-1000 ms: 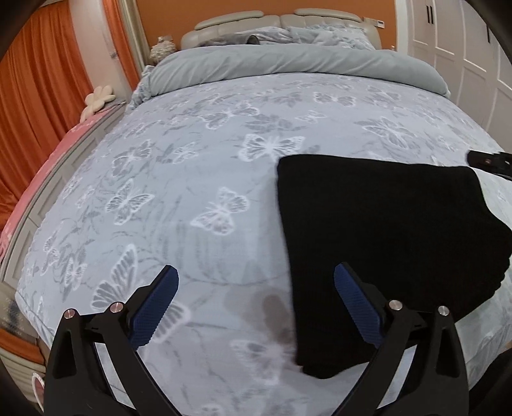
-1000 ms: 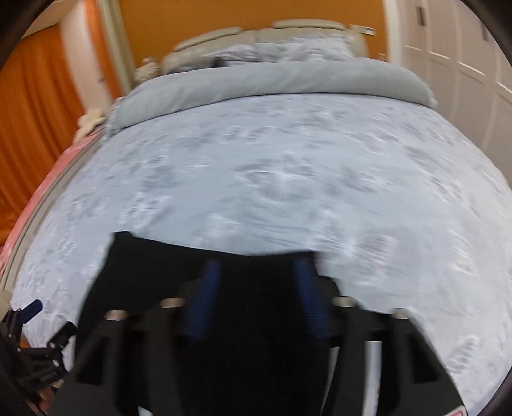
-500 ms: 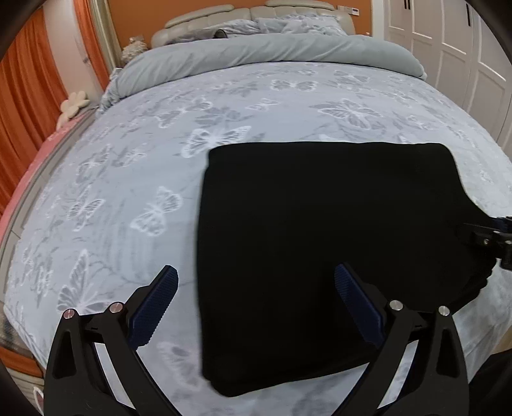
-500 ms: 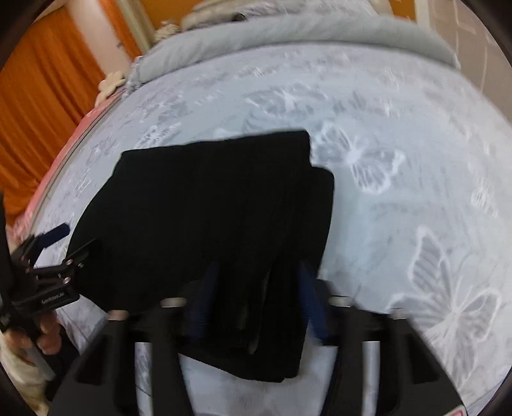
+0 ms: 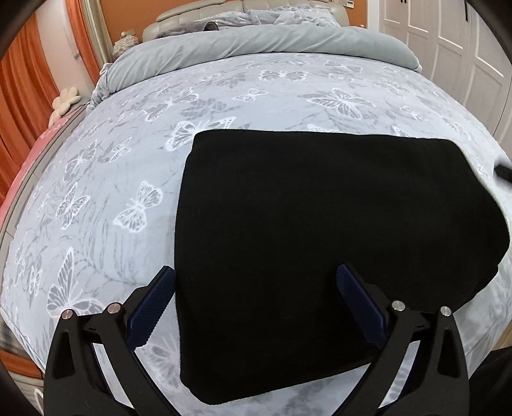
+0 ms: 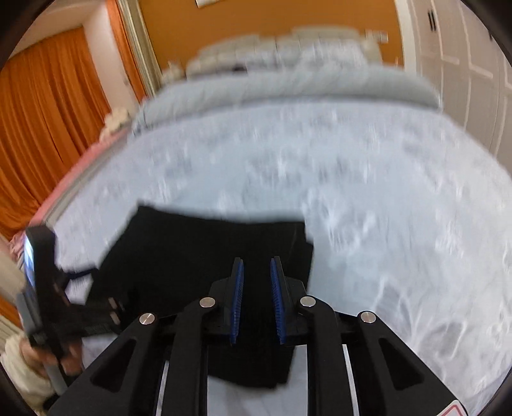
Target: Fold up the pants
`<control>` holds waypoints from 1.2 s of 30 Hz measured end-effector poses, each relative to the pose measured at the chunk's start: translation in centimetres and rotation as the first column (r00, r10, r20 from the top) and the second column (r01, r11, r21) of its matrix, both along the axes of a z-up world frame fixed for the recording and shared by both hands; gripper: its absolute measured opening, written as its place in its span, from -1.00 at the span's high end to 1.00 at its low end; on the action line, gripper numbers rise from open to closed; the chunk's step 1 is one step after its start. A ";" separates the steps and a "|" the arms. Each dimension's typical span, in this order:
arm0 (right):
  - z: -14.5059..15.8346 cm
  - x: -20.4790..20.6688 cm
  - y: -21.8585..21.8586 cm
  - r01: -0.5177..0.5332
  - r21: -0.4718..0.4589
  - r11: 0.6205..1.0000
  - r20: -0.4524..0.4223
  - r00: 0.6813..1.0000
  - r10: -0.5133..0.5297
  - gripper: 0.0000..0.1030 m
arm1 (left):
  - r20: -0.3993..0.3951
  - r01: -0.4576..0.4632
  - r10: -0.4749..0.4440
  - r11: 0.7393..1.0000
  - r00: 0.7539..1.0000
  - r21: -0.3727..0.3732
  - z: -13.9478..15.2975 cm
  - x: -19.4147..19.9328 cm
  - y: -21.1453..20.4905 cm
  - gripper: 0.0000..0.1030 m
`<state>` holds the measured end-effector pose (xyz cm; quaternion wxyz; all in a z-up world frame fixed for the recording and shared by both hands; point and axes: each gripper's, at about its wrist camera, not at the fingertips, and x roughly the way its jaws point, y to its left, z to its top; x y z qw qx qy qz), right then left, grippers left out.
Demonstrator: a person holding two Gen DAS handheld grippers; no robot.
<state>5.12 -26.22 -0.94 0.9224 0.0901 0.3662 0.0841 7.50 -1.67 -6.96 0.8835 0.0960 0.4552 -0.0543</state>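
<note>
The black pants (image 5: 320,230) lie folded into a flat block on the butterfly-print bed cover (image 5: 121,179), near the bed's front edge. My left gripper (image 5: 256,281) is open and empty, its blue pads straddling the near left part of the block from above. In the blurred right wrist view the pants (image 6: 192,256) lie ahead, and my right gripper (image 6: 257,268) is above their near right part with a narrow gap between its pads and nothing held. The left gripper (image 6: 64,304) shows at the left edge there.
A rolled grey duvet (image 5: 262,44) and headboard (image 5: 243,9) lie at the far end of the bed. Orange curtains (image 5: 19,105) hang on the left, white wardrobe doors (image 5: 454,41) stand on the right. The bed's front edge runs just below the pants.
The left gripper has shifted slightly left and stays open. The right gripper has pulled back and tilted up from the pants, and its view is blurred by motion.
</note>
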 end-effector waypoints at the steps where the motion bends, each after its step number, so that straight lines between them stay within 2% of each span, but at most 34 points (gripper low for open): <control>1: 0.5 0.6 0.4 -0.011 0.011 1.000 0.013 1.000 0.011 0.69 | 0.000 -0.002 0.002 1.000 1.000 0.004 0.0 0.0 -0.1 -0.91; 4: 0.8 3.2 2.1 -0.032 0.002 0.999 0.008 0.999 0.032 0.69 | 0.001 -0.011 0.011 1.000 1.000 0.007 0.0 0.1 -0.1 -0.91; 7: -0.1 6.3 3.8 -0.047 -0.025 0.999 -0.035 0.998 0.046 0.69 | -0.002 -0.019 0.019 1.000 1.000 0.008 0.0 0.2 -0.3 -0.91; 9: -3.1 8.6 3.9 -0.014 -0.091 0.996 -0.139 0.990 0.001 0.69 | -0.005 -0.022 0.022 1.000 1.000 0.006 0.0 0.4 -0.2 -0.91; 10: -4.8 9.5 3.7 0.005 -0.126 0.992 -0.200 0.979 -0.030 0.80 | -0.005 -0.022 0.022 1.000 1.000 0.005 0.0 0.4 -0.3 -0.91; 11: -6.9 10.3 2.5 0.032 -0.092 0.995 -0.247 0.968 -0.054 0.80 | -0.004 -0.019 0.019 1.000 1.000 0.004 0.0 0.4 -0.4 -0.91; 13: -6.4 10.0 0.8 0.098 0.032 0.995 -0.247 0.965 -0.087 0.78 | -0.002 -0.014 0.014 1.000 1.000 0.010 0.0 0.4 -0.5 -0.91; 15: -4.4 8.6 1.0 0.082 0.048 0.995 -0.193 0.979 -0.072 0.75 | -0.009 -0.019 0.019 1.000 1.000 0.002 0.0 0.4 -0.3 -0.91; 17: -2.6 6.3 1.7 0.032 0.018 0.999 -0.135 0.990 -0.029 0.75 | -0.012 -0.019 0.019 1.000 1.000 -0.007 0.2 0.3 -0.1 -0.91; 19: -1.9 3.6 2.2 -0.015 0.001 1.000 -0.121 0.992 0.015 0.75 | 0.006 -0.014 0.015 1.000 1.000 -0.007 0.7 0.0 0.2 -0.91; 21: -2.8 1.1 2.4 -0.051 -0.021 0.998 -0.171 0.984 0.046 0.75 | 0.030 -0.017 0.017 1.000 0.999 -0.003 1.1 -0.3 0.7 -0.91; 23: -5.0 0.3 2.7 -0.080 -0.093 0.992 -0.241 0.969 0.055 0.80 | 0.040 -0.025 0.025 1.000 0.999 0.000 1.3 -0.5 1.4 -0.91; 24: -6.6 -0.2 2.7 -0.097 -0.128 0.987 -0.248 0.967 0.063 0.80 | 0.036 -0.032 0.032 0.999 0.999 0.001 1.3 -0.5 1.7 -0.91; 27: -5.5 -1.2 2.4 -0.098 -0.104 0.990 -0.185 0.980 0.078 0.80 | 0.019 -0.049 0.049 0.999 0.999 0.005 0.8 -0.4 2.7 -0.91; 29: -4.4 -2.0 1.7 -0.073 -0.064 0.995 -0.157 0.986 0.062 0.62 | 0.023 -0.073 0.073 0.997 0.997 0.010 0.8 -0.3 3.3 -0.91; 31: -4.0 -2.7 1.5 -0.069 -0.061 0.996 -0.159 0.985 0.059 0.59 | 0.023 -0.086 0.086 0.996 0.996 0.002 1.0 -0.3 3.7 -0.91; 33: -4.1 -2.9 1.2 -0.055 -0.037 0.998 -0.177 0.983 0.047 0.39 | 0.027 -0.092 0.092 0.996 0.995 -0.002 1.2 -0.5 4.1 -0.91; 34: -4.2 -3.0 1.1 -0.048 -0.019 0.999 -0.186 0.982 0.044 0.20 | 0.030 -0.096 0.096 0.995 0.995 -0.001 1.3 -0.6 4.2 -0.91; 36: -4.3 -3.6 1.1 -0.039 -0.004 0.999 -0.189 0.981 0.037 0.09 | 0.033 -0.101 0.101 0.995 0.994 -0.004 1.5 -0.8 4.6 -0.91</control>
